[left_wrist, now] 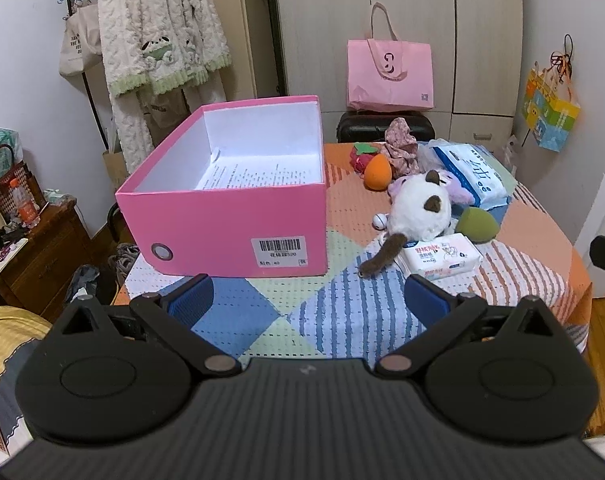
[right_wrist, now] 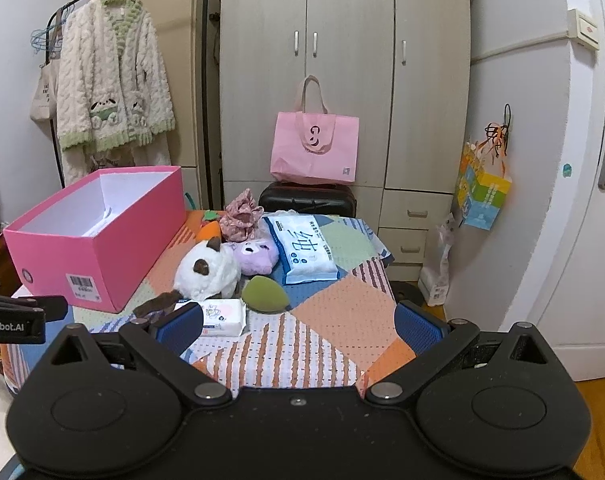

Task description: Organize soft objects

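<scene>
Left claw [left_wrist: 308,292] spread, empty, over the desk [left_wrist: 262,320] just before the pink shoebox [left_wrist: 230,220]. Right claw [right_wrist: 300,322] spread, empty. Soft toys lie right of the shoebox: white plush cat [right_wrist: 206,270], purple plush [right_wrist: 256,256]. Only the left view shows printed paper [left_wrist: 254,176] inside the shoebox.

Pale wood-grain wardrobe [right_wrist: 342,80] with metal handles stands at back wall. Pink paper shopping bag [right_wrist: 314,152] rests on black suitcase [right_wrist: 306,198] before wardrobe. Cream fluffy cardigan with green trim [right_wrist: 110,92] hangs on black clothes rail at left, beige tote bag [left_wrist: 78,44] beside it. Colourful paper bag [right_wrist: 482,196] hangs on white wall near white door [right_wrist: 590,200]. Dark wooden cabinet [left_wrist: 42,256] at far left, cluttered with small items.
</scene>
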{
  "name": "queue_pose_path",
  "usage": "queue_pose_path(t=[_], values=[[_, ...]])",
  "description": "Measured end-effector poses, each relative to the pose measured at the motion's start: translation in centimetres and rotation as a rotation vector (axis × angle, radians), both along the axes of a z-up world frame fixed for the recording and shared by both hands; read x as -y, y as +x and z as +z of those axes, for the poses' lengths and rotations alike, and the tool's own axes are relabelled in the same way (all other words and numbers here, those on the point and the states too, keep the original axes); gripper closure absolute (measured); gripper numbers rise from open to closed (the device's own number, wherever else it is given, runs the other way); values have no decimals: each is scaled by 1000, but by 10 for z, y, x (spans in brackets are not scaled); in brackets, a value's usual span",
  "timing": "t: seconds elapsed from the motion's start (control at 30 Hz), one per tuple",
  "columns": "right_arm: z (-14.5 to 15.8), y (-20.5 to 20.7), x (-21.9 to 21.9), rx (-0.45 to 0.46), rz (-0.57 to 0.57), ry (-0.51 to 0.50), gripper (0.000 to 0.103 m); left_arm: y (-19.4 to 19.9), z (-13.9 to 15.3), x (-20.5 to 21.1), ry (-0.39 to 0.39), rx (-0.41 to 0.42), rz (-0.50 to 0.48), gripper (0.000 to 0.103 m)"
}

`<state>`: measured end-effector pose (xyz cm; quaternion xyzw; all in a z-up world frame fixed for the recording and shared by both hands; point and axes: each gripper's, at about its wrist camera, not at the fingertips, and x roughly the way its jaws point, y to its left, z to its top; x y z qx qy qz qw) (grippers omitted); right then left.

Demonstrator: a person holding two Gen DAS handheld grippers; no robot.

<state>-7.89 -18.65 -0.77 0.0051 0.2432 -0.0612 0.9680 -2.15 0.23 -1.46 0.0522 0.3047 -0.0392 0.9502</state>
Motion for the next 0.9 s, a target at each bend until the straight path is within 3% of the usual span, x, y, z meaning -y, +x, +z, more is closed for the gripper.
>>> queue_pose_path(t=[0.9], values=[[-7,0,-2,1,-7,-18,0,6,-7,4,22,-5,2,0]])
